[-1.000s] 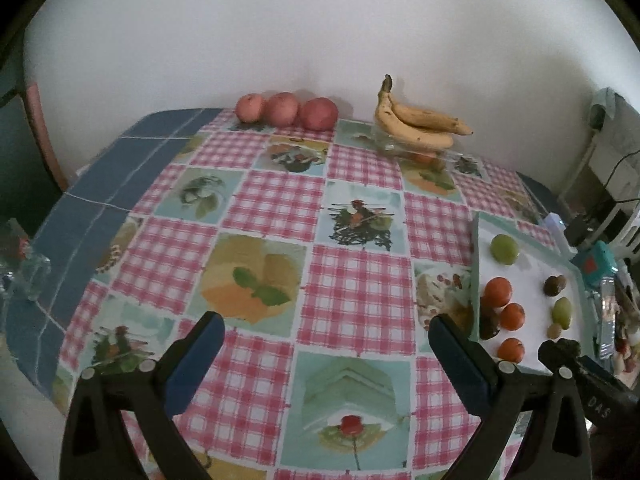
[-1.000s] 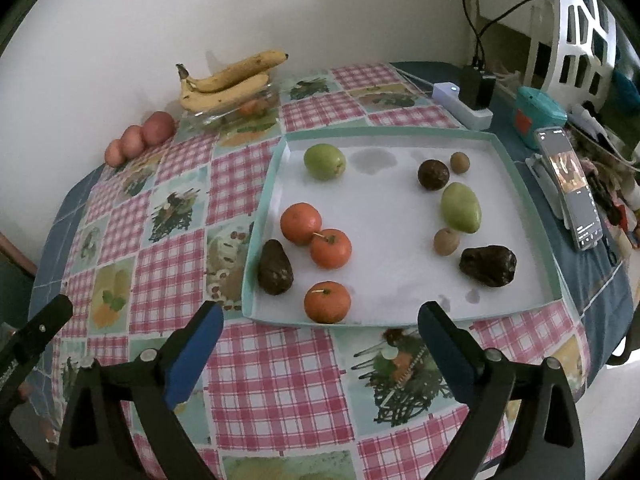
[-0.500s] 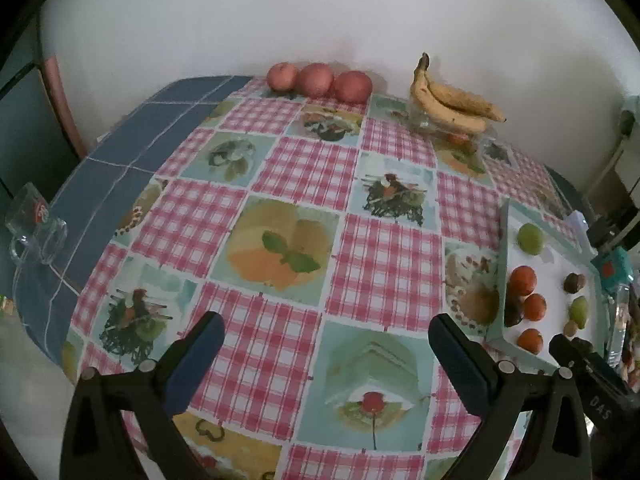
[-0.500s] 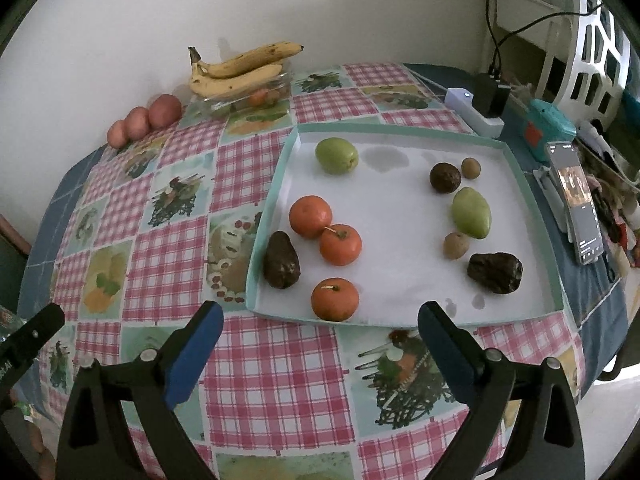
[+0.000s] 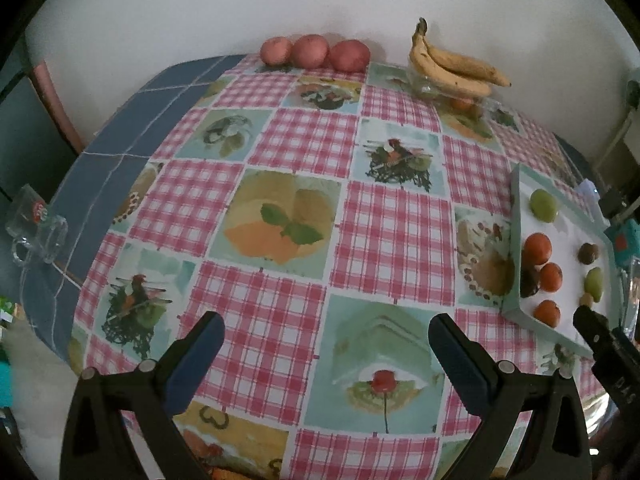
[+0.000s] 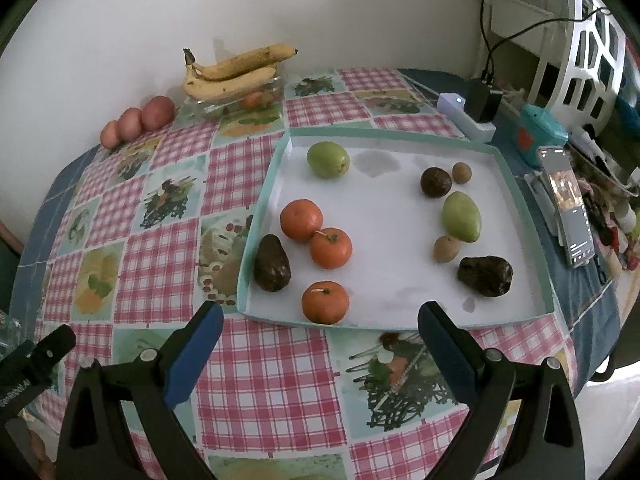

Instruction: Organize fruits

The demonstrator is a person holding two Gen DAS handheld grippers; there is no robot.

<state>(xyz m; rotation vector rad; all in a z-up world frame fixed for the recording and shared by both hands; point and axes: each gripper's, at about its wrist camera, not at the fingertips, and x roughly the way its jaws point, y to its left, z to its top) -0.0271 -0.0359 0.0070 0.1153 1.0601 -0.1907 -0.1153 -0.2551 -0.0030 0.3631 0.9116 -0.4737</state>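
Both grippers hover over the desk (image 5: 384,232) w/ nothing held: left gripper (image 5: 326,344) fingers spread wide, right gripper (image 6: 320,332) fingers likewise released, just short of the tray (image 6: 400,322) near edge. Tray holds 3 oranges (image 6: 331,247) on its left side, a dark avocado (image 6: 272,264) touching the left wall, green apple (image 6: 328,159) at far left, green mango (image 6: 461,217) plus small brown fruits at right, another dark fruit (image 6: 485,275) near right. Bananas (image 6: 234,74) lie on a clear dish by the wall; 3 red apples (image 5: 314,52) in a row left of them. Phone (image 6: 568,204) right of tray.
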